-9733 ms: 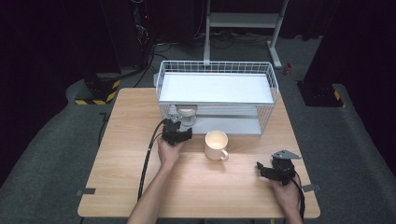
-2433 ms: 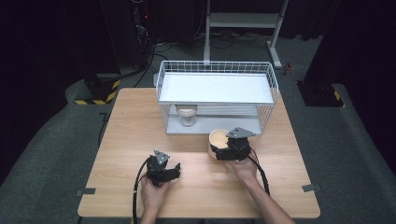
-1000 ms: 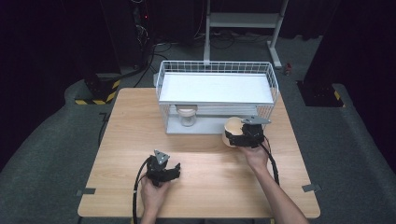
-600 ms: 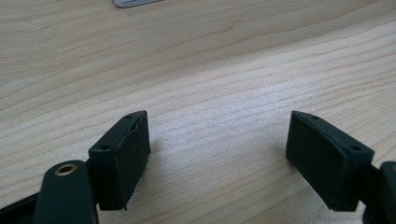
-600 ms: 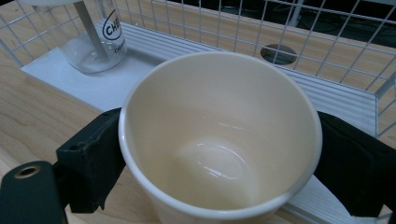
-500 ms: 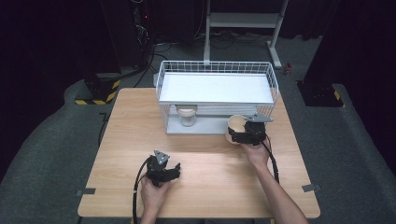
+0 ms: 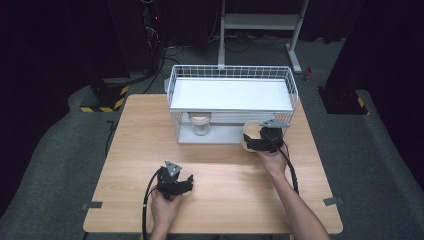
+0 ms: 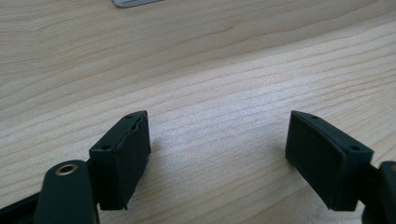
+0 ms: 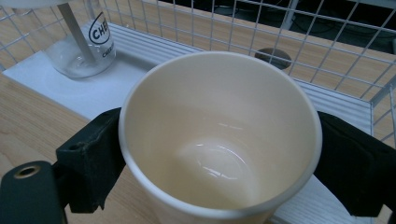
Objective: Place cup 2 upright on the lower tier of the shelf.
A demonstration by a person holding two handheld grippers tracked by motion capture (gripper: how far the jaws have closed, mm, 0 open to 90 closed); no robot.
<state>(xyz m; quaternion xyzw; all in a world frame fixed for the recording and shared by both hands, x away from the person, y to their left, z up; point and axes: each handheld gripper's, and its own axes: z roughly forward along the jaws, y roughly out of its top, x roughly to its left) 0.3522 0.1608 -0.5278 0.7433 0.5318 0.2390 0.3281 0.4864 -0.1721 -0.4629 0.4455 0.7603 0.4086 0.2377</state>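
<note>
My right gripper (image 7: 259,141) is shut on a cream mug (image 9: 219,135), its black jaws pressed on both sides of the mug. I hold the mug (image 7: 250,132) upright at the open front of the white wire rack (image 7: 231,80), by the right end of its lower shelf (image 9: 88,93). The mug is empty inside. A glass jar (image 7: 200,124) stands on the lower shelf toward the left; in the right gripper view the jar (image 9: 84,44) is clear with a printed logo. My left gripper (image 7: 175,184) rests open near the table's front, its fingers (image 8: 122,154) wide apart over bare wood.
The wooden table (image 7: 135,150) holds the rack at its back middle. The rack's upper white shelf (image 7: 230,94) covers the lower one. A metal stand (image 7: 260,22) and cables sit on the dark floor behind the table. Black cables trail from both grippers.
My right gripper has carried the mug from the table's middle back and to the right, up to the rack's lower shelf. The left gripper has stayed near the front edge.
</note>
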